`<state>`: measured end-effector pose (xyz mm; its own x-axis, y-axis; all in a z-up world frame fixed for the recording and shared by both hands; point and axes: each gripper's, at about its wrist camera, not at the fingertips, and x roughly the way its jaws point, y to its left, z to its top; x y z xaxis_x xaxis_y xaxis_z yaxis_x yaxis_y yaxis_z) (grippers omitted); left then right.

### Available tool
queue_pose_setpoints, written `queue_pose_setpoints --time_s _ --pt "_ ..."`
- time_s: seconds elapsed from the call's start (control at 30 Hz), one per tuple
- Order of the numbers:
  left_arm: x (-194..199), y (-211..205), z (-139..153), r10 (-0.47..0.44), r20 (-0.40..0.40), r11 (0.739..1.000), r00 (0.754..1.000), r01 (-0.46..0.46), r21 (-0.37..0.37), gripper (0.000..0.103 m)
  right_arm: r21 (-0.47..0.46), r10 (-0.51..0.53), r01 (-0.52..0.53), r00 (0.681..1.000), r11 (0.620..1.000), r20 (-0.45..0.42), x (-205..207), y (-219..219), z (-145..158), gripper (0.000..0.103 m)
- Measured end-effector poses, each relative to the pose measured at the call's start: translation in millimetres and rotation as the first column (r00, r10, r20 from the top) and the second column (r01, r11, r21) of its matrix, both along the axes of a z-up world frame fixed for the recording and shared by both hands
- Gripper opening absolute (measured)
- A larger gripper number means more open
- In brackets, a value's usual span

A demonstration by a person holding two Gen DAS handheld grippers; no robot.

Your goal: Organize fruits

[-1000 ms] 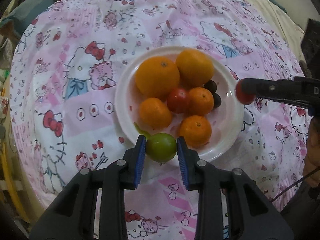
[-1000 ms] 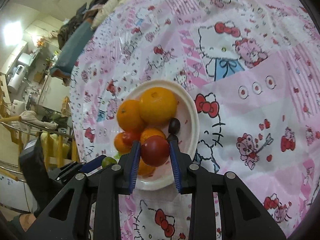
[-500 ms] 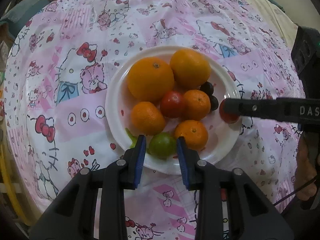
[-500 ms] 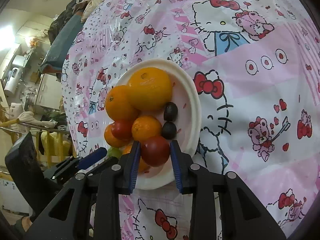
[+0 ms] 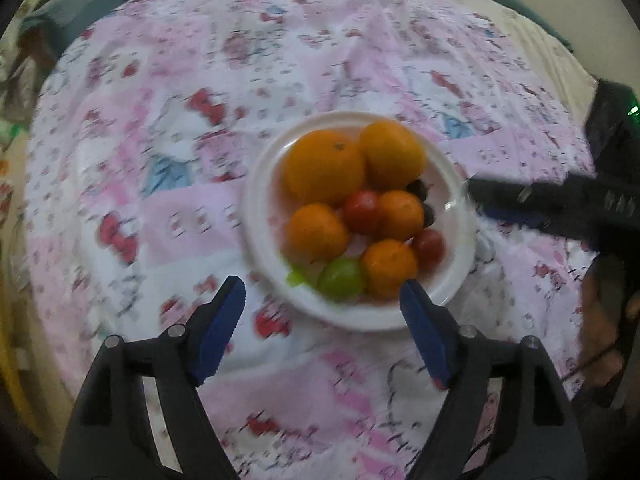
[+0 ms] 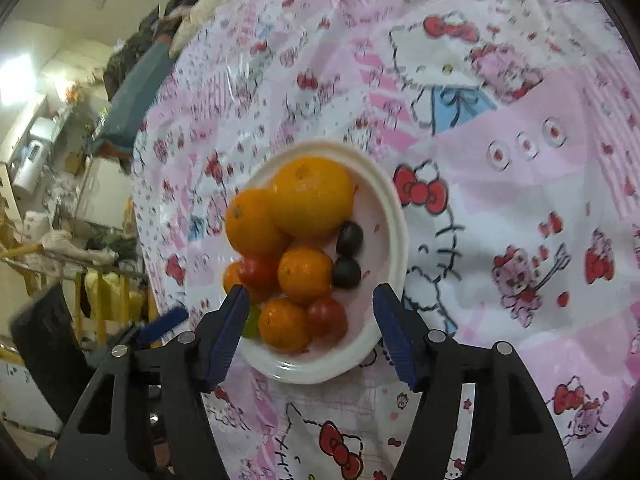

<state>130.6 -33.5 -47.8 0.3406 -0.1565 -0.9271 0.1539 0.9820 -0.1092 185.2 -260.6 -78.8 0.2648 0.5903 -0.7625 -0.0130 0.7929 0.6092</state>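
Note:
A white plate (image 5: pixel 454 284) (image 6: pixel 394 216) holds two large oranges (image 5: pixel 325 166), several small tangerines (image 5: pixel 389 266), two red tomatoes, two dark plums (image 6: pixel 349 236) and a green lime (image 5: pixel 343 277). The lime lies at the plate's near edge. The red tomato (image 5: pixel 429 245) (image 6: pixel 327 317) lies beside a tangerine. My left gripper (image 5: pixel 322 302) is open and empty just short of the plate. My right gripper (image 6: pixel 311 316) is open and empty, its fingers astride the plate's near rim; it shows side-on in the left wrist view (image 5: pixel 500 196).
The plate sits on a round table with a pink and white Hello Kitty cloth (image 6: pixel 500 168). A blue cushion (image 6: pixel 132 100) and cluttered shelves lie beyond the table's far left edge.
Both grippers have opened. The lime and the red tomato now lie on the plate. Both grippers have drawn back from the fruit.

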Motion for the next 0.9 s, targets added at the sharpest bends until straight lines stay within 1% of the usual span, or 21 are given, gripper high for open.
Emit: queue_pose_setpoints --time_s 0.03,0.13,0.17,0.23,0.3,0.37,0.4,0.43,0.47,0.53,0.63,0.67,0.73,0.83,0.9 --pt "-5.6 1.7 2.1 0.004 0.003 1.0 1.0 -0.004 0.015 0.077 -0.017 0.001 -0.001 1.0 1.0 0.019 -0.8 -0.7 5.0 0.068" --pt "-22.3 -5.1 8.0 -0.044 0.025 0.997 0.999 0.043 0.063 0.077 -0.071 0.016 -0.009 0.996 0.997 0.092 -8.4 -0.4 26.2 0.068" --pt "-28.3 -5.4 11.1 -0.045 0.043 0.997 0.998 0.042 0.068 0.077 -0.077 0.019 -0.01 0.994 0.997 0.108 -11.6 0.0 31.1 0.07" --pt "-39.7 -0.3 16.3 -0.017 0.06 0.998 0.998 0.013 0.054 0.077 -0.098 0.015 -0.001 0.99 0.995 0.138 -20.4 0.2 41.3 0.079" --pt "-49.6 6.5 20.6 0.014 0.066 0.999 0.998 -0.016 0.037 0.077 -0.118 0.011 0.008 0.986 0.993 0.164 -33.6 0.3 50.8 0.083" --pt "-61.1 15.1 28.3 0.05 0.09 0.998 0.995 -0.051 0.02 0.078 -0.141 0.009 0.017 0.983 0.99 0.184 -46.4 2.2 58.5 0.085" --pt "-66.3 21.2 33.1 0.078 0.105 0.997 0.991 -0.079 0.006 0.081 -0.151 0.01 0.021 0.98 0.988 0.201 -53.7 3.4 62.8 0.089" --pt "-70.1 25.6 36.8 0.097 0.118 0.995 0.988 -0.097 -0.009 0.088 -0.162 0.012 0.024 0.976 0.986 0.218 -61.7 4.8 66.9 0.093" --pt "-78.3 34.8 45.5 0.14 0.151 0.99 0.979 -0.136 -0.035 0.089 -0.169 0.012 0.027 0.974 0.985 0.228 -67.7 5.4 69.3 0.095" --pt "-90.4 44.7 59.1 0.187 0.213 0.982 0.959 -0.178 -0.059 0.092 -0.164 0.002 0.04 0.969 0.986 0.249 -82.7 6.0 74.2 0.097" --pt "-98.3 48.4 71.1 0.204 0.264 0.979 0.943 -0.193 -0.067 0.093 -0.124 -0.008 0.041 0.965 0.991 0.263 -103.1 6.8 78.8 0.1" --pt "-103.0 48.9 75.3 0.205 0.282 0.979 0.937 -0.192 -0.071 0.093 -0.139 -0.001 0.043 0.958 0.989 0.286 -110.8 9.2 82.4 0.101" --pt "-111.3 48.6 81.5 0.204 0.307 0.979 0.93 -0.192 -0.069 0.102 -0.203 0.022 0.053 0.935 0.978 0.354 -128.8 16.0 92.4 0.102" --pt "-131.4 46.0 91.2 0.201 0.376 0.98 0.905 -0.192 -0.06 0.102 -0.242 0.021 0.092 0.904 0.966 0.426 -151.2 18.9 102.3 0.103" --pt "-139.8 43.5 92.9 0.195 0.4 0.98 0.895 -0.192 -0.048 0.102 -0.279 0.022 0.123 0.885 0.953 0.465 -165.1 20.9 105.3 0.103"
